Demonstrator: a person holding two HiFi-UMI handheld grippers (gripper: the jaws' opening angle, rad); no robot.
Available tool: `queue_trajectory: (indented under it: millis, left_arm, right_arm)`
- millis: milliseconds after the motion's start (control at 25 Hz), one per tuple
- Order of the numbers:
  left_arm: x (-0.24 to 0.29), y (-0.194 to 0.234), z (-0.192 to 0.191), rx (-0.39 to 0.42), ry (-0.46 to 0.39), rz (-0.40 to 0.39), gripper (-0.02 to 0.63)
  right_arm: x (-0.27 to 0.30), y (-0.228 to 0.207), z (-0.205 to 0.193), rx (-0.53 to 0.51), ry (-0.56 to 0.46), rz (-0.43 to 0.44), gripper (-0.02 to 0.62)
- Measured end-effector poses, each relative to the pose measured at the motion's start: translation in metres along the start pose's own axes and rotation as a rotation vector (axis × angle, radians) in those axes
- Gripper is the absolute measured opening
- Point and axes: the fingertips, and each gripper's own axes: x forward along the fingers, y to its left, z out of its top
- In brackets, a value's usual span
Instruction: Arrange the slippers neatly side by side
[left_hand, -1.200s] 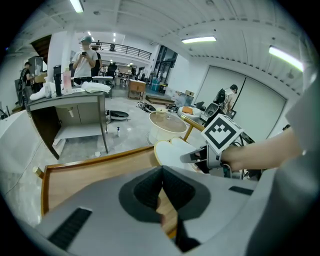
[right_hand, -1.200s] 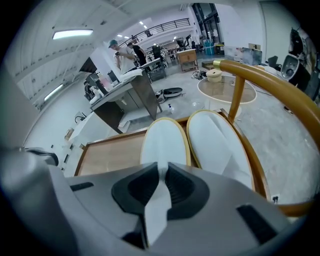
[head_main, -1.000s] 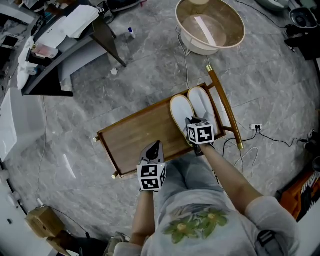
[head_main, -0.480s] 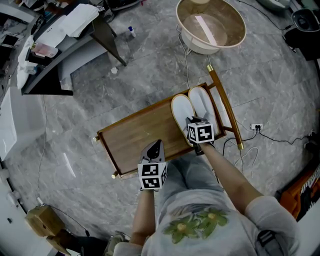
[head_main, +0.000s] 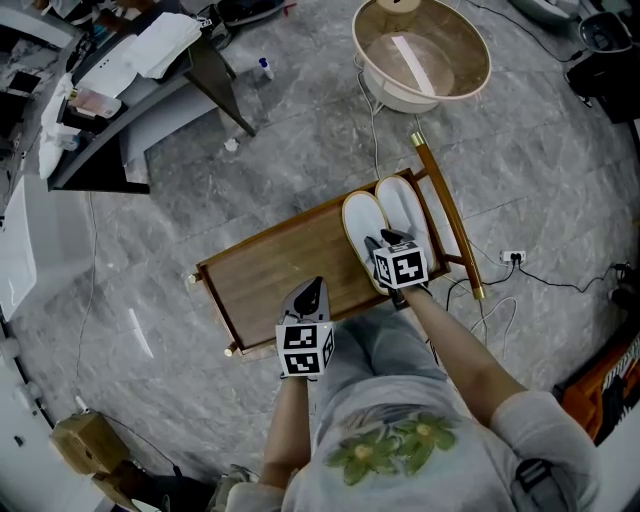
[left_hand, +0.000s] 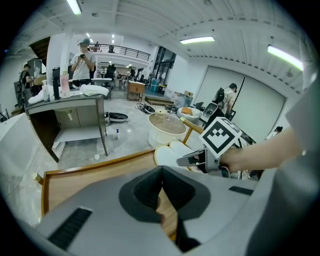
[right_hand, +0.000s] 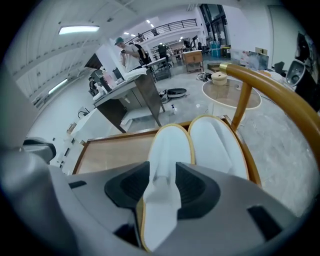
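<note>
- Grey left gripper (head_main: 312, 292), lower centre over worktop's (head_main: 270, 270) near edge: jaws clenched tog., nothing btwn.
- White left slipper (head_main: 362, 228) & right slipper (head_main: 405, 205) lie side by side, touching, at worktop's right end.
- Just below them, right gripper (head_main: 386, 242): jaws opening, left slipper's heel btwn them.
</note>
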Motion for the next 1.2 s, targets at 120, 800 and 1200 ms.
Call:
queue_trajectory:
  millis: [120, 800, 1200]
  left_arm:
    - [-0.002, -0.003, 0.008, 0.01, -0.016, -0.003, 0.015]
    - [-0.032, -0.029, 0.046, 0.037, -0.132, -0.035, 0.015]
    - [-0.059, -0.049, 0.048, 0.045, -0.179, -0.058, 0.015]
  right_arm:
    - [-0.011, 0.007, 0.009, -0.029, -0.027, 0.019, 0.178]
    - [-0.11, 0.053, 0.049, -0.089, -0.235, 0.134, 0.192]
    - [-0.154, 0.079, 0.032, -0.141, -0.273, 0.201, 0.126]
